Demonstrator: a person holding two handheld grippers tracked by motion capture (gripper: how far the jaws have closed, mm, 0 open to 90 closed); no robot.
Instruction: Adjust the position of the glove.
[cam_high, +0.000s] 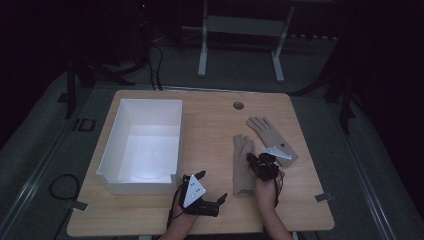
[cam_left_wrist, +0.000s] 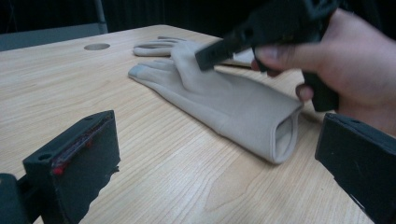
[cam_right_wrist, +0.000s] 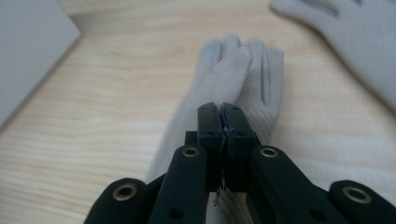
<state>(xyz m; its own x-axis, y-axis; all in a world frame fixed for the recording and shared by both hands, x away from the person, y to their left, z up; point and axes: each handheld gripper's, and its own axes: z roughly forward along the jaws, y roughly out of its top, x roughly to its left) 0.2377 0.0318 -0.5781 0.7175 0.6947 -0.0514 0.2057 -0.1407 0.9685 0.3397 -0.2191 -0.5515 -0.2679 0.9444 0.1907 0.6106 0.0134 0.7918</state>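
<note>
Lengthwise, glove (cam_high: 242, 162) fingertips away

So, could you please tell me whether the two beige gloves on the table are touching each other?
Apart. The high view shows bare wood between the near glove and the far glove.

A white open-topped bin (cam_high: 142, 145) stands on the left half of the light wooden table (cam_high: 210, 130). A round grommet hole (cam_high: 238, 105) sits near the table's far edge. Beyond the table, a white metal frame (cam_high: 240, 37) stands on grey floor.
</note>
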